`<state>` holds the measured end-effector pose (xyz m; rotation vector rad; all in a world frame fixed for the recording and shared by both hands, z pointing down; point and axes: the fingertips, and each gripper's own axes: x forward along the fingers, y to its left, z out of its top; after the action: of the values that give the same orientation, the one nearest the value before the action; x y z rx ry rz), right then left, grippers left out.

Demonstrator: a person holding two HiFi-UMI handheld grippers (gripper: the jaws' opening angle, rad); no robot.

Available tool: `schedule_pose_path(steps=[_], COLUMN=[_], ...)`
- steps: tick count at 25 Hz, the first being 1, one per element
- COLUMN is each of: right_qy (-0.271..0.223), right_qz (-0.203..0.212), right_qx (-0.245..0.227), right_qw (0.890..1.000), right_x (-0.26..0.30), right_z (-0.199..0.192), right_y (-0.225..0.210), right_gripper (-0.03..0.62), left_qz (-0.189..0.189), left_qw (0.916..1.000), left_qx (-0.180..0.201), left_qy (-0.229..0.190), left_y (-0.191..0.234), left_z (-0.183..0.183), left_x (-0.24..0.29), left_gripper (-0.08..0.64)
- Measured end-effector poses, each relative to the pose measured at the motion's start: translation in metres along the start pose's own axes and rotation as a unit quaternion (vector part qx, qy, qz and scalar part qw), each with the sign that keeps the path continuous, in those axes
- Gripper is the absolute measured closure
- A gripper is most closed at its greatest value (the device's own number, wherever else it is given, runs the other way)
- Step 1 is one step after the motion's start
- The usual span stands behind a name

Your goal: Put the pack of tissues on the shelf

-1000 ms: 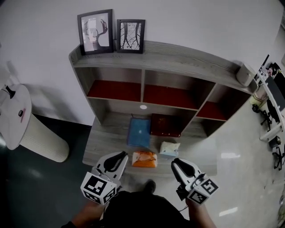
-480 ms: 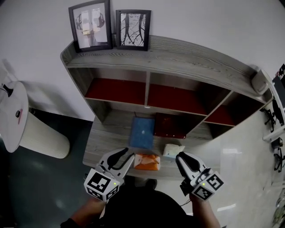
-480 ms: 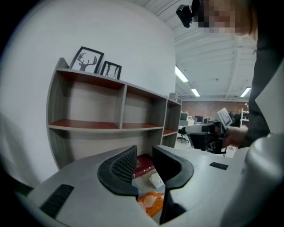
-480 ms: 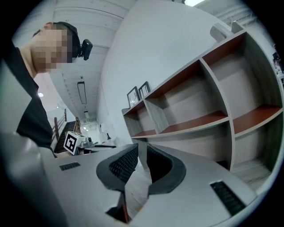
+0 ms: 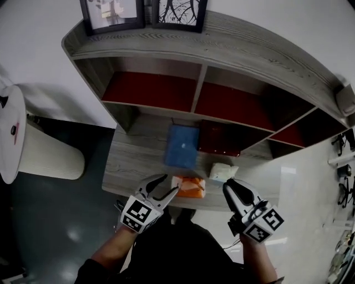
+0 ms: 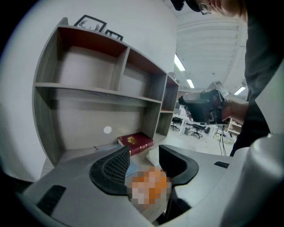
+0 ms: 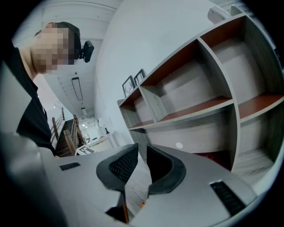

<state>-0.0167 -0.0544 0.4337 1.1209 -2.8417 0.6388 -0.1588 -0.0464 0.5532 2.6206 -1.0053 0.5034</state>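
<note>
Grey wood-grain shelf (image 5: 249,52), fitted with red-lined compartments, is seen across the upper half of the frame. Two framed pictures (image 5: 111,8) are stood on its top board at the upper left.

Bottom board (image 5: 130,163), centre of frame, is loaded as follows:
- blue book (image 5: 182,146), laid flat at the centre;
- dark red book (image 5: 219,138), laid flat just to the right of the blue one;
- pale pack (image 5: 223,172), placed nearer the front edge, right of centre;
- orange pack of tissues (image 5: 189,187), laid at the front edge, left of the pale pack.

Left gripper (image 5: 171,183), lower centre-left: its jaws are set apart and are opening. The orange pack of tissues is seen in the gap between them in the left gripper view, with neither pad pressed on it. In the head view the pack is found just beside the jaw tips.

Right gripper (image 5: 229,187), lower centre-right: its jaws are brought together with nothing between them, and it is held just below the pale pack.

White round stand (image 5: 11,133) on a ribbed base is placed at the left edge, on a dark floor (image 5: 72,222).
</note>
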Motion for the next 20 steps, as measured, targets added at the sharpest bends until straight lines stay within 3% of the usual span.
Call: schedule_pose_path(steps=[5, 12, 20], right_qy=[-0.001, 0.043, 0.054], right_qz=[0.012, 0.013, 0.010], right_qx=[0.029, 0.034, 0.049], right_qw=[1.000, 0.998, 0.997], right_x=[0.016, 0.022, 0.019], right_z=[-0.009, -0.048, -0.066], right_y=[0.006, 0.001, -0.002], right_gripper=[0.571, 0.571, 0.571], left_qz=[-0.033, -0.064, -0.058], left_qw=[0.9982, 0.9911, 0.9825], left_qx=[0.020, 0.025, 0.032], left_qy=[0.046, 0.114, 0.174], left_y=[-0.006, -0.018, -0.022], left_z=[-0.053, -0.121, -0.171], left_x=[0.027, 0.060, 0.087], left_gripper=[0.337, 0.325, 0.327])
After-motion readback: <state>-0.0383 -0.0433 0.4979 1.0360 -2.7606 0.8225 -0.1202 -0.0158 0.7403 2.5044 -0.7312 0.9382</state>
